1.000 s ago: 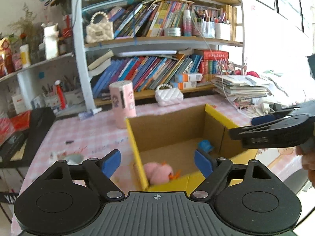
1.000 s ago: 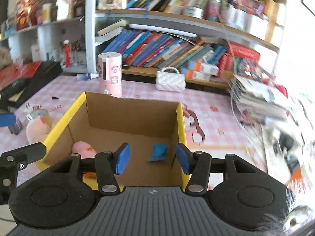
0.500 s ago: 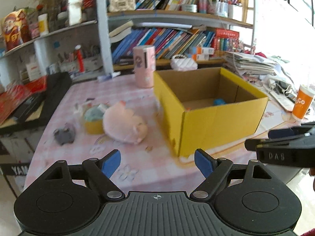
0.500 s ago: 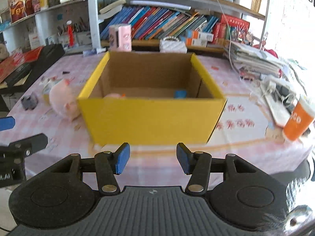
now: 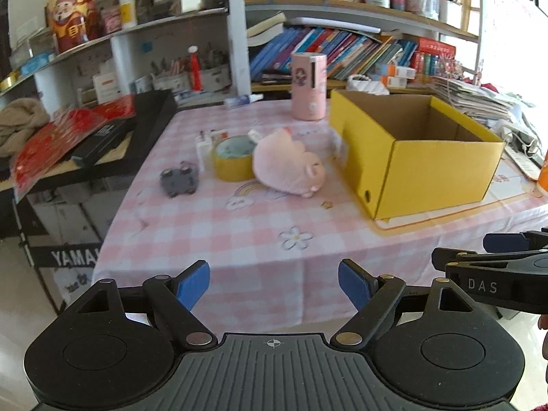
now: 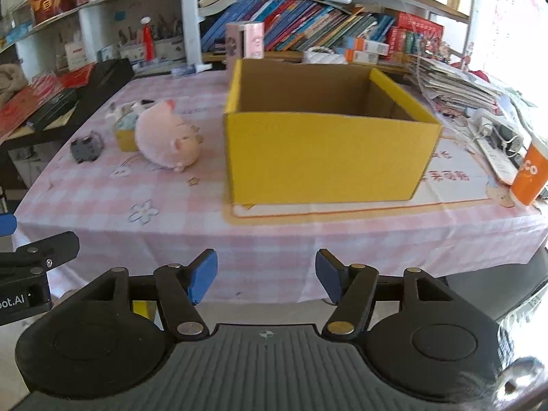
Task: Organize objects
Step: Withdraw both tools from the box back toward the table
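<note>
Our left gripper (image 5: pixel 274 282) is spread wide and holds nothing; our right gripper (image 6: pixel 266 277) is opening, nothing between its jaws. Ahead of both lies the pink plush pig (image 5: pixel 287 164), beside the yellow box (image 5: pixel 428 167). It is probably soft and light, so we'd pinch its body.

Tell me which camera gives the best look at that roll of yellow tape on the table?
The left wrist view. There the yellow tape roll shows its whole ring and open top, beside the pink plush pig. In the right wrist view the pig hides most of the roll, so only a yellow sliver shows.
</note>
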Demonstrator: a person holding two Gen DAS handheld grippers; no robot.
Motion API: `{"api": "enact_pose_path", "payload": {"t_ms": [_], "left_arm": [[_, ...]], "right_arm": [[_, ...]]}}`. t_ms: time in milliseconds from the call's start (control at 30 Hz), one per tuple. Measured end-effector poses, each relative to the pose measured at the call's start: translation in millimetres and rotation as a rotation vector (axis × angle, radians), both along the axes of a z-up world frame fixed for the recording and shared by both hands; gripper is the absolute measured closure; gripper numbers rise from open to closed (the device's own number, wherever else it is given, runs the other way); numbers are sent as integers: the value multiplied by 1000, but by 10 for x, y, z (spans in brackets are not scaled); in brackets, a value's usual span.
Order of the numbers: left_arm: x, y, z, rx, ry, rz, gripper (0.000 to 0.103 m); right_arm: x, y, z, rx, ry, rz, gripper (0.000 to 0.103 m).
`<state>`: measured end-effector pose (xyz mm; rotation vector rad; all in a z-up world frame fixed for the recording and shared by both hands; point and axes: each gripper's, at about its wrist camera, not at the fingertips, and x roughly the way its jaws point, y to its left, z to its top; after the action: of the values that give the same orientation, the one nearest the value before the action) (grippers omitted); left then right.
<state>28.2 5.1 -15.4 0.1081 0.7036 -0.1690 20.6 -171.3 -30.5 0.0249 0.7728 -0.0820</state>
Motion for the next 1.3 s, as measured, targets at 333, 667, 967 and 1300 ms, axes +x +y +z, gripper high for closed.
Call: {"api": "enact_pose_path", "payload": {"t_ms": [333, 667, 967, 1300], "left_arm": [[-94, 312, -5, 4, 2, 50, 18], [-114, 557, 44, -11, -21, 86, 18], [-59, 714, 57, -24, -28, 122, 18], [177, 766, -6, -30, -3, 140, 18]], "right_arm": [[-29, 385, -6, -6, -5, 77, 36], [-19, 607, 78, -21, -45, 110, 31], [45, 780, 126, -35, -62, 136, 30], [288, 841, 70, -34, -57, 153, 30]]}}
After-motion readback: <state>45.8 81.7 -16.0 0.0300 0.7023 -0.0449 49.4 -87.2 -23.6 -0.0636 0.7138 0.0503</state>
